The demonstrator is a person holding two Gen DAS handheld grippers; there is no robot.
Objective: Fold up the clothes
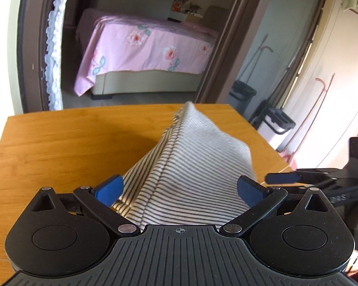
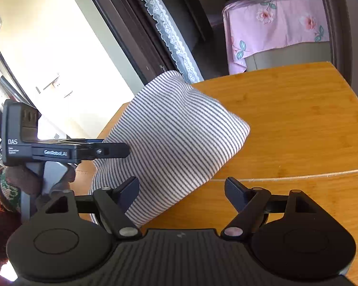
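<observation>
Tongs and cloth, mid-fold. Left tongs (image 1: pixel 179 188) spread wide, pads set against either flank of a bunched striped cloth (image 1: pixel 191 166): apparently gripping it as a broad bundle. Cloth raised clear of the table (image 1: pixel 59 143), peaked towards twelve o'clock, seam running six to twelve straight out from the left tongs. Right tongs (image 2: pixel 180 183) open and gripping nothing, near pad just beside the cloth's lower edge, far pad over bare wood. In the right view, bulk of the cloth at eleven o'clock, long axis six to twelve, leaning towards one. Left tongs therefore nearer and already bearing the load; free hanging end judged to lie just inside the right tongs' reach at ten o'clock. Beyond the table, at twelve, a pink-covered bed (image 1: pixel 143 45).
</observation>
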